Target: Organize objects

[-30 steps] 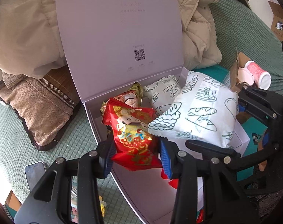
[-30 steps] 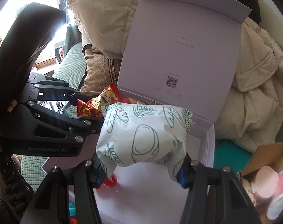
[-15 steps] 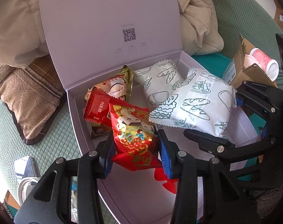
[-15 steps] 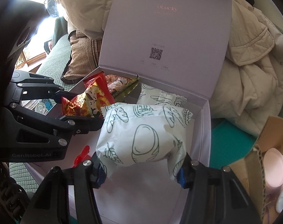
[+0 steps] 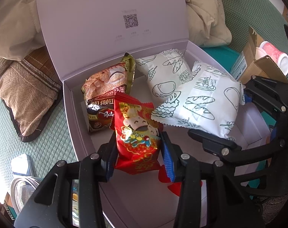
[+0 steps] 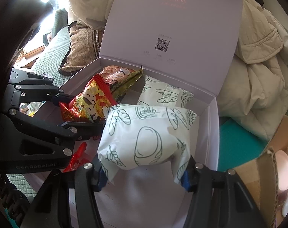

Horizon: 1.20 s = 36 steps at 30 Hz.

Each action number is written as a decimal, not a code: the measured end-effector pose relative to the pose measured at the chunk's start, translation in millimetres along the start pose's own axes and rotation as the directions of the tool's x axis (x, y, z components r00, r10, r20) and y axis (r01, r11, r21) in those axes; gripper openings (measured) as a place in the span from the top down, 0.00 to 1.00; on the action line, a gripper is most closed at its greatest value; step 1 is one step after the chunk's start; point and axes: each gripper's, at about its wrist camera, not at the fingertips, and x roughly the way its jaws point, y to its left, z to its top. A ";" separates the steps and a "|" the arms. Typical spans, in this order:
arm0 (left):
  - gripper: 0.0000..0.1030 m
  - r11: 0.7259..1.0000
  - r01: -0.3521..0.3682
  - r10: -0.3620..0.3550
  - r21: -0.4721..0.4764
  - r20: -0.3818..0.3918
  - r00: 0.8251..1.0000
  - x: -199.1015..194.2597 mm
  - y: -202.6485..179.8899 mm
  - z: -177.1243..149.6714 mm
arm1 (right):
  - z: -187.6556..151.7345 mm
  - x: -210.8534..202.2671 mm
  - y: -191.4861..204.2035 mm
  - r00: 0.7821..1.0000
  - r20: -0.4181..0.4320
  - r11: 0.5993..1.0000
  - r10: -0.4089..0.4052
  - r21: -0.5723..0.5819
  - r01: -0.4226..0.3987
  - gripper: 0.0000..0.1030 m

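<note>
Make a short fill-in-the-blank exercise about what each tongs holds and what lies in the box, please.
1. The left tongs grip a ____ snack packet.
2. The right tongs hold a white packet printed with ____ drawings.
3. The lid of the pale box stands ____.
4. A ____ code is printed inside the lid.

Missing words: red; bread; open; QR

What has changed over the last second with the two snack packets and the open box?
Both grippers have come down toward the open pale lilac cardboard box, which now fills more of each view. The left gripper stays clamped on the red foil snack packet; the right gripper keeps the white bread-print packet. Nothing was let go. The brown-gold snack bag and second white packet lie unmoved inside.
</note>
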 end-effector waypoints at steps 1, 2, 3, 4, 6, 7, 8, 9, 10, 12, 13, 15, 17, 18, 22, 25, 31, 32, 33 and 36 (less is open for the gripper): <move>0.61 1.000 -0.003 0.003 -0.001 -0.001 1.000 0.3 -0.5 0.4 | 2.3 1.8 1.5 1.000 -0.001 1.000 0.000 0.001 0.000 0.41; 0.60 1.000 -0.008 0.008 -0.001 -0.003 1.000 0.7 -1.2 0.9 | 2.6 2.3 1.5 1.000 -0.002 1.000 0.000 0.002 0.000 0.41; 0.60 1.000 -0.016 0.016 -0.002 -0.005 1.000 1.2 -1.9 1.4 | 2.5 2.4 1.5 1.000 -0.004 1.000 -0.002 0.001 0.002 0.41; 0.60 1.000 -0.023 0.023 -0.002 -0.006 1.000 1.6 -2.7 1.9 | 2.1 2.5 1.5 1.000 -0.008 1.000 -0.007 -0.001 0.007 0.39; 0.60 0.999 -0.036 0.036 -0.004 -0.008 0.999 2.1 -4.1 2.6 | 2.3 3.9 3.4 1.000 -0.017 1.000 -0.020 -0.010 0.020 0.37; 0.59 0.999 -0.044 0.044 -0.004 -0.010 0.999 2.1 -4.6 2.9 | 1.6 4.0 3.6 0.999 -0.022 1.000 -0.025 -0.015 0.025 0.36; 0.59 0.999 -0.050 0.049 -0.005 -0.012 0.999 1.6 -5.0 3.2 | 1.9 5.0 5.0 0.999 -0.029 0.999 -0.034 -0.021 0.034 0.35; 0.59 0.999 -0.053 0.053 -0.006 -0.012 0.999 0.5 -5.3 3.6 | 1.1 4.8 5.8 0.998 -0.034 0.999 -0.044 -0.028 0.043 0.35; 0.57 0.998 -0.058 0.058 -0.008 -0.011 0.998 -1.1 -5.4 4.0 | -0.7 3.0 5.0 0.998 -0.038 0.998 -0.051 -0.033 0.049 0.34; 0.53 0.998 -0.069 0.069 -0.011 0.001 0.998 -6.0 -5.2 5.1 | -0.8 1.6 4.6 0.998 -0.041 0.998 -0.050 -0.036 0.049 0.34; 0.50 0.997 -0.073 0.073 -0.012 0.011 0.997 -9.1 -5.0 5.7 | -1.0 0.8 3.8 0.998 -0.044 0.998 -0.050 -0.034 0.049 0.34; 0.46 0.997 -0.082 0.082 -0.013 0.030 0.996 -15.2 -4.6 6.6 | 0.8 1.0 2.9 0.997 -0.057 0.998 -0.054 -0.028 0.052 0.33; 0.42 0.997 -0.078 0.079 -0.014 0.046 0.996 -20.0 -3.8 6.4 | 2.5 1.0 2.3 0.996 -0.075 0.999 -0.054 -0.012 0.053 0.33; 0.41 0.997 -0.079 0.079 -0.017 0.051 0.996 -21.4 -3.2 6.1 | 2.8 0.4 1.4 0.995 -0.083 0.999 -0.051 -0.002 0.051 0.33; 0.41 0.997 -0.079 0.080 -0.024 0.050 0.995 -26.7 -1.3 4.5 | 1.2 -1.5 1.2 0.993 -0.105 0.997 -0.058 0.037 0.062 0.33; 0.41 0.996 -0.080 0.082 -0.026 0.061 0.995 -32.6 2.7 5.4 | 1.5 -3.9 -2.4 0.995 -0.091 0.994 -0.048 0.097 0.057 0.33; 0.41 0.995 -0.080 0.085 -0.060 0.083 0.993 -45.8 22.6 2.6 | 8.8 -9.6 -4.7 0.996 -0.076 0.987 -0.051 0.150 0.062 0.33; 0.41 0.994 -0.081 0.086 -0.067 0.084 0.993 -47.3 24.3 2.7 | 10.0 -11.3 -5.7 0.996 -0.065 0.986 -0.053 0.157 0.063 0.33; 0.41 0.994 -0.083 0.090 -0.074 0.085 0.992 -47.9 26.6 0.6 | 11.6 -11.8 -6.9 0.997 -0.056 0.985 -0.055 0.163 0.064 0.33; 0.41 0.992 -0.096 0.103 -0.083 0.090 0.991 -51.3 29.8 -3.3 | 14.6 -7.1 -9.0 0.998 -0.050 0.982 -0.043 0.180 0.051 0.33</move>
